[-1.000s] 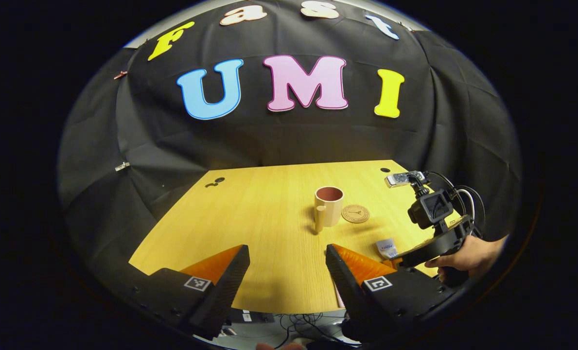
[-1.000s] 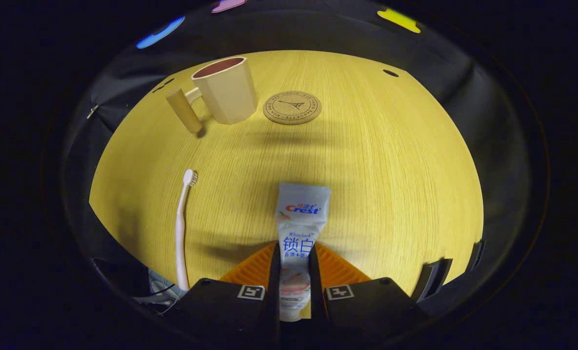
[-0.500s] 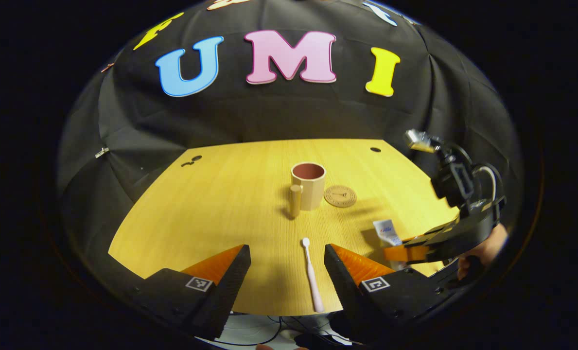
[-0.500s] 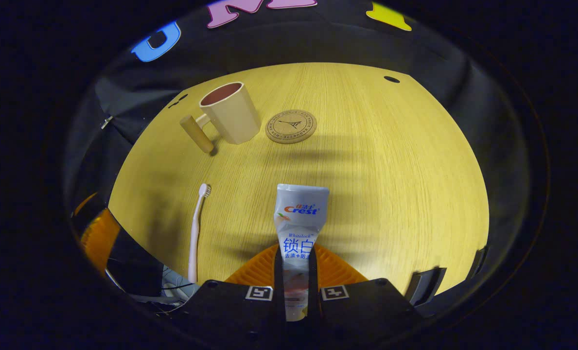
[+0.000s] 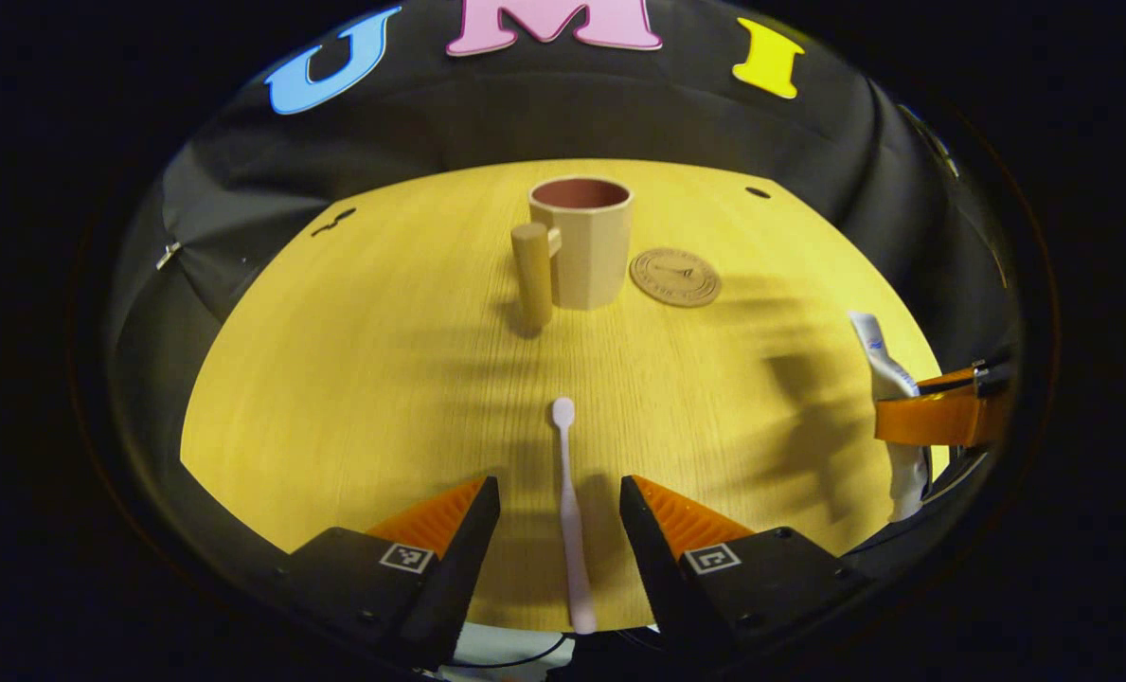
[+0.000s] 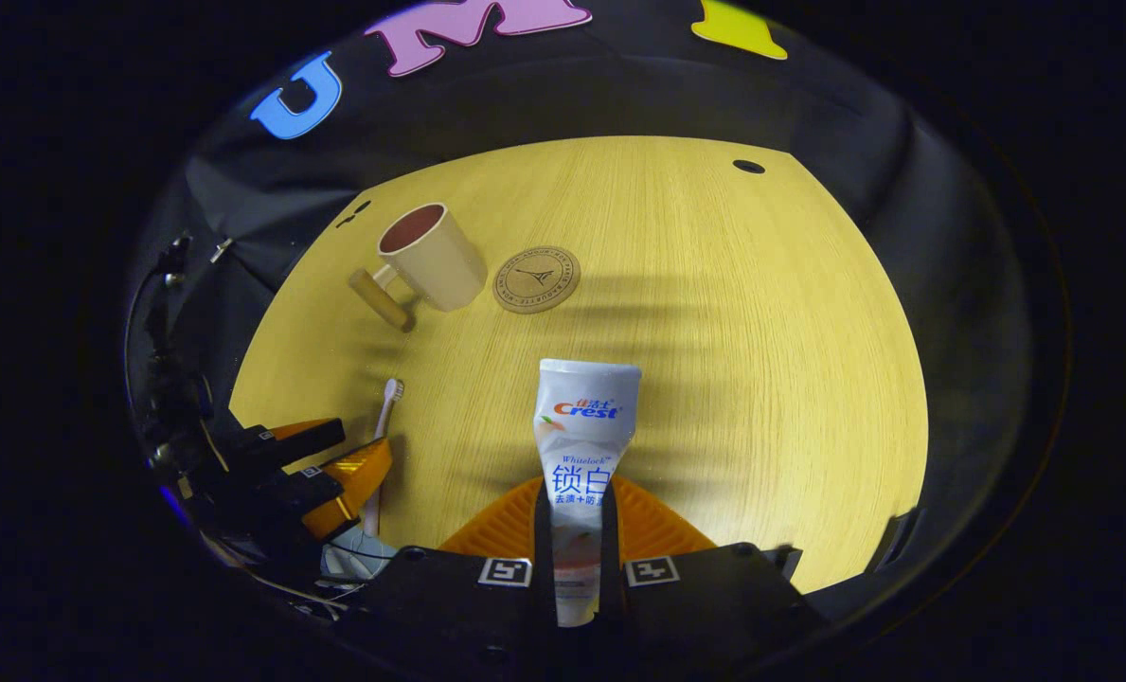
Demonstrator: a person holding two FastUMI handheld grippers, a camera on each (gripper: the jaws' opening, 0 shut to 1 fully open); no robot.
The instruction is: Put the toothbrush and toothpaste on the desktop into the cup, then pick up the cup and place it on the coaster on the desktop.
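Left gripper view looks down along the left hand-held gripper point(image 5: 558, 502), held low over the near edge of the table point(image 5: 354, 379) with its fingers spread apart on either side of the toothbrush point(image 5: 569, 511). Whether either finger touches the toothbrush is hard to say; there seems to be a gap on both sides. The pale pink toothbrush lies flat, head pointing far, handle end at the table's near edge. The right hand-held gripper point(image 6: 577, 530) is raised above the table, clamped on the lower part of the toothpaste point(image 6: 581, 445), a white tube whose flat crimped end points away from the fingers. Farther off stands the upright beige cup point(image 5: 581, 242), dark red inside, handle toward the near left. Just to its right lies the round brown coaster point(image 5: 675, 277).
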